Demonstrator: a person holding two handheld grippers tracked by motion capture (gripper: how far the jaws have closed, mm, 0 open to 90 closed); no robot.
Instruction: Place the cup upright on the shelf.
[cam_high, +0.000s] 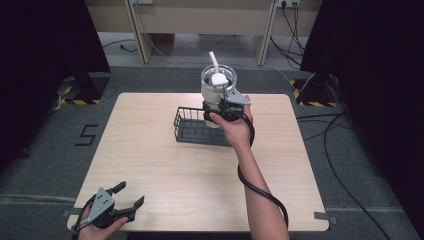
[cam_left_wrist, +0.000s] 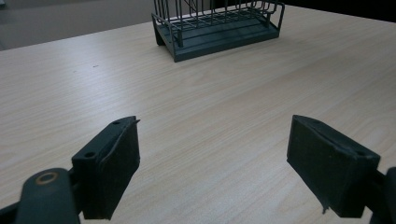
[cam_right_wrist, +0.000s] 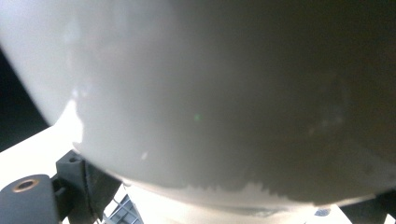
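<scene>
A white tumbler (cam_high: 218, 85) with a clear lid and a white straw (cam_high: 214, 61) stands upright over the right end of a dark wire basket (cam_high: 192, 131). My right gripper (cam_high: 219, 106) is shut on the tumbler's lower body from the near side. In the right gripper view the tumbler's pale wall (cam_right_wrist: 210, 93) sits right against the lens, with the jaws on either side of it. I cannot tell whether its base touches the basket. My left gripper (cam_high: 131, 193) stands open at the table's near left corner. Nothing lies between its pads (cam_left_wrist: 116, 163), and the basket (cam_left_wrist: 219, 32) is far ahead.
The light wooden table (cam_high: 165, 165) has bare surface between the basket and the left gripper. A thick black cable (cam_high: 260, 192) trails along the right forearm. Beyond the far edge stand wooden desk legs (cam_high: 137, 35), with cables on the grey floor at the right.
</scene>
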